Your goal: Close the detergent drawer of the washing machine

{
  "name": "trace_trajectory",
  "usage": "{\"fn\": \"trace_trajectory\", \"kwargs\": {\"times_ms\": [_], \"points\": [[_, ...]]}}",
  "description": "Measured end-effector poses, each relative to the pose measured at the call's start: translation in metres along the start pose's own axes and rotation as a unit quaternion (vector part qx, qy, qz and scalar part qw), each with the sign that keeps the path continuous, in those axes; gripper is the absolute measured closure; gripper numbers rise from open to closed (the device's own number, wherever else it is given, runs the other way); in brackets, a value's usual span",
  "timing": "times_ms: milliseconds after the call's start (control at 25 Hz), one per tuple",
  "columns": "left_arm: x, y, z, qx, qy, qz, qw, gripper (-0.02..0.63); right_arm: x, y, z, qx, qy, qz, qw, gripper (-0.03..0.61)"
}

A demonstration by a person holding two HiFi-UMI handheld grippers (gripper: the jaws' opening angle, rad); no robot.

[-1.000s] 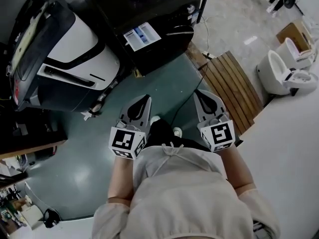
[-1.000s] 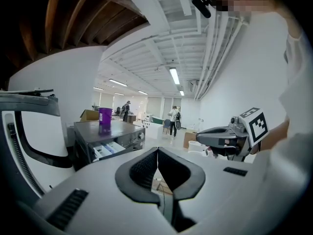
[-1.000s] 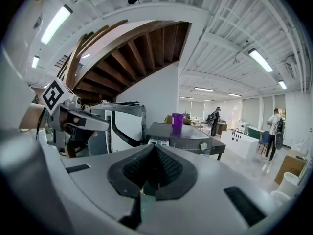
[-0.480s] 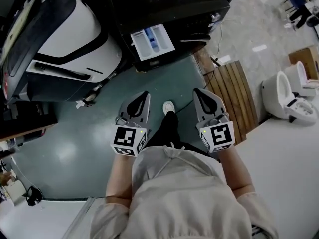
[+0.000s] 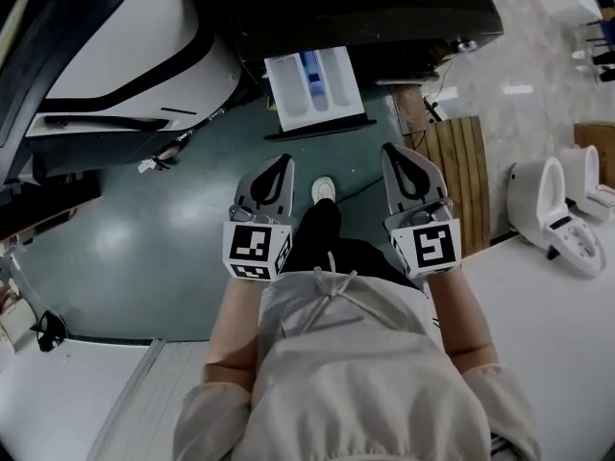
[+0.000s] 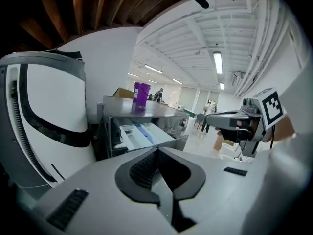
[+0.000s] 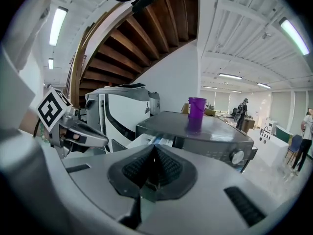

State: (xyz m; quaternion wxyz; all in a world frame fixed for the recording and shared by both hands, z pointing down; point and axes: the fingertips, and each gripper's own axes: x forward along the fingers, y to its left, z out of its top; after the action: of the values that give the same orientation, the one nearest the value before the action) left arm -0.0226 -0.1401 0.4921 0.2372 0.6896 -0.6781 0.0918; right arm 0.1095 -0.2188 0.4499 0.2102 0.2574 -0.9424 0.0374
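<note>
The dark washing machine stands at the top of the head view, a purple cup on its lid. Its white detergent drawer, with a blue insert, is pulled out over the green floor. My left gripper and right gripper are held side by side in front of my body, both shut and empty, well short of the drawer. In the left gripper view the drawer shows beyond the shut left gripper. In the right gripper view the drawer peeks just over the right gripper.
A large white and black machine stands left of the washer. A wooden slatted pallet and a white toilet lie to the right. A cable runs across the floor near my shoe. White panels border the floor below.
I have walked towards the washing machine: the open drawer now sits larger and closer above the grippers. Both grippers stay shut and level in front of me.
</note>
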Motion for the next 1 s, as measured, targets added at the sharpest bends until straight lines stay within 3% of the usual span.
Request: {"fn": "trace_trajectory", "kwargs": {"times_ms": [440, 1000], "points": [[0.040, 0.028, -0.044, -0.045, 0.040, 0.048, 0.9970, 0.595, 0.051, -0.006, -0.012, -0.023, 0.001, 0.039, 0.999, 0.572], [0.049, 0.034, -0.045, -0.098, 0.043, 0.070, 0.9918, 0.595, 0.082, -0.013, -0.004, -0.036, -0.004, 0.080, 0.996, 0.572]]}}
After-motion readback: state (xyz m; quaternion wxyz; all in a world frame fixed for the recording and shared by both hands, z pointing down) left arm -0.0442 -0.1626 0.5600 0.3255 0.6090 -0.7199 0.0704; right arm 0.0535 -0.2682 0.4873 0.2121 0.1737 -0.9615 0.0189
